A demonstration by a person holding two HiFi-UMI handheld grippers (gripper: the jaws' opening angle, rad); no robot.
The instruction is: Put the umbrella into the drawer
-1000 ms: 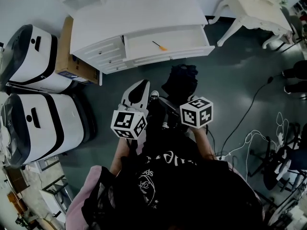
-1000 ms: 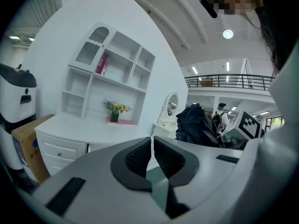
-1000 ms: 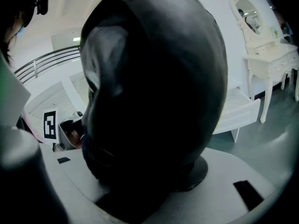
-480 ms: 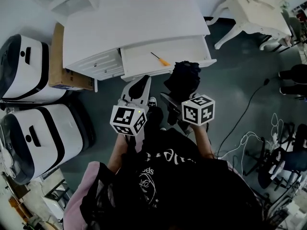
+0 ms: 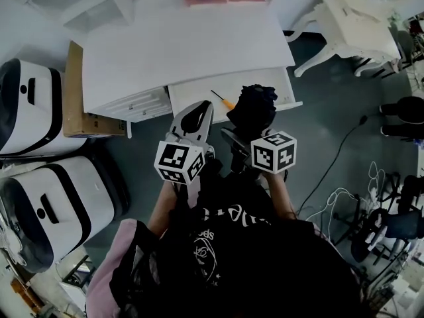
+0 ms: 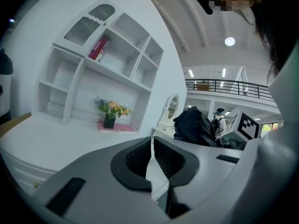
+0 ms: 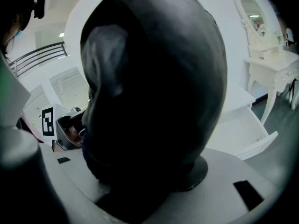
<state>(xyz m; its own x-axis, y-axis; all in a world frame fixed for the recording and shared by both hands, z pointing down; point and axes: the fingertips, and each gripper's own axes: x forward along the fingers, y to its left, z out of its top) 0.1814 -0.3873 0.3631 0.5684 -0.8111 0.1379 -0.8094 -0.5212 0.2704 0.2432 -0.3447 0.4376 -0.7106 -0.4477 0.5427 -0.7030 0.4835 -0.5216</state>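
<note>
**Over the drawer front: umbrella clamped in right gripper**

Umbrella (image 5: pixel 252 110) is folded, a black bunched bundle, held up over the right front part of the open drawer (image 5: pixel 196 93), not yet inside. In the right gripper view it fills the frame between the jaws.

Handling, my read: light, loose soft cloth over a stiff core. Cloth will squash and can slide, so the hold should bite the middle of the bundle down to the core, not the loose folds. Not fragile.

Right gripper (image 5: pixel 237 144) is pinching the umbrella. Left gripper (image 5: pixel 192 121) has its jaws pressed together with nothing between them, and sits just beside the right one, at the drawer's front edge.

A screwdriver (image 5: pixel 222 99) with an orange handle lies in the drawer, just left of the umbrella. The drop should clear it.

Versus 1 s ago: the umbrella was over the floor, short of the drawer; now it overlaps the drawer front. Both grippers have come closer to the desk (image 5: pixel 179 45). Screwdriver hasn't moved.
</note>
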